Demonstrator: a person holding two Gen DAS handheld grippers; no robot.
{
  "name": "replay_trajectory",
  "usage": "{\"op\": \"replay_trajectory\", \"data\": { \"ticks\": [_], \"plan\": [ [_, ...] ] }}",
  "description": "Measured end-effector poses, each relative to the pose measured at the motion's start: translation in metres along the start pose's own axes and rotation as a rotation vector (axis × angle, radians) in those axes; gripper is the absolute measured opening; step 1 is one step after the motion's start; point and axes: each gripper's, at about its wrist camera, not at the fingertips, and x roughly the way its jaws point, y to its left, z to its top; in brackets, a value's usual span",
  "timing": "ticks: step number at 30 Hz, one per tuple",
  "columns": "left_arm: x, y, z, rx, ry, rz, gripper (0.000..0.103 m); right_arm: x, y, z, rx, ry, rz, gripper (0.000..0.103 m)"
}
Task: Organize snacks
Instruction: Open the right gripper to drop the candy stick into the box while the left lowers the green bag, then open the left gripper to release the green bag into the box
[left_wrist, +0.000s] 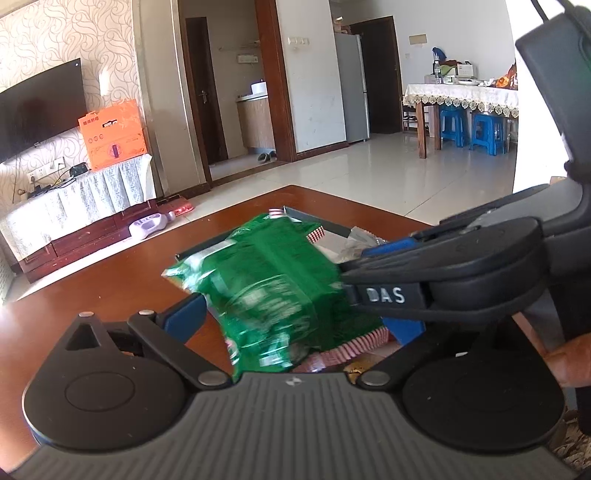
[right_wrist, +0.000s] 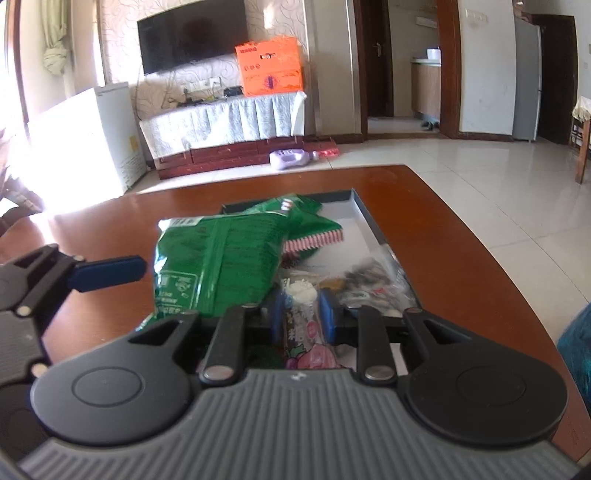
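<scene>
A green snack bag (left_wrist: 273, 284) lies over the near end of a shallow grey tray (right_wrist: 369, 221) on the brown table. My left gripper (left_wrist: 295, 321) is open, its blue fingers (left_wrist: 184, 317) on either side of the bag; whether they touch it I cannot tell. The bag also shows in the right wrist view (right_wrist: 221, 258), with a second green bag (right_wrist: 295, 210) behind it. My right gripper (right_wrist: 303, 314) is shut on a pink and white snack packet (right_wrist: 306, 339) above the tray's near end. The right gripper also crosses the left wrist view (left_wrist: 388, 295).
Several small wrapped snacks (right_wrist: 369, 284) lie in the tray's right side. The brown table (right_wrist: 461, 258) ends at a curved edge on the right. A TV stand with an orange box (right_wrist: 269, 66) stands across the tiled floor. A purple bottle (right_wrist: 291, 158) lies on the floor.
</scene>
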Motion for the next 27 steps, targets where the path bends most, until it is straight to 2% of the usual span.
{"op": "replay_trajectory", "data": {
  "ticks": [1, 4, 7, 11, 13, 18, 25, 27],
  "plan": [
    [-0.002, 0.000, 0.000, 0.001, -0.001, 0.001, 0.103, -0.002, 0.001, 0.000, 0.002, -0.010, -0.003, 0.045],
    [-0.007, 0.002, -0.002, -0.001, -0.002, 0.003, 0.103, -0.007, 0.002, 0.002, 0.016, -0.032, -0.012, 0.058],
    [-0.012, 0.003, -0.003, 0.002, -0.009, 0.006, 0.103, -0.015, -0.001, 0.004, 0.052, -0.052, -0.007, 0.064],
    [-0.020, 0.000, -0.004, 0.020, -0.029, 0.043, 0.103, -0.027, -0.002, 0.008, 0.082, -0.082, 0.003, 0.066],
    [-0.022, -0.004, -0.005, 0.030, -0.024, 0.061, 0.103, -0.033, 0.001, 0.010, 0.080, -0.088, 0.005, 0.074],
    [-0.027, -0.013, -0.010, 0.014, -0.018, 0.055, 0.103, -0.040, 0.010, 0.009, 0.058, -0.070, 0.003, 0.075],
    [-0.042, -0.013, -0.006, -0.106, -0.006, -0.133, 0.103, -0.054, 0.011, 0.001, 0.077, -0.044, -0.013, 0.076],
    [-0.044, -0.019, -0.004, -0.101, 0.022, -0.114, 0.103, -0.061, 0.010, -0.003, 0.084, -0.042, -0.024, 0.076]
  ]
}}
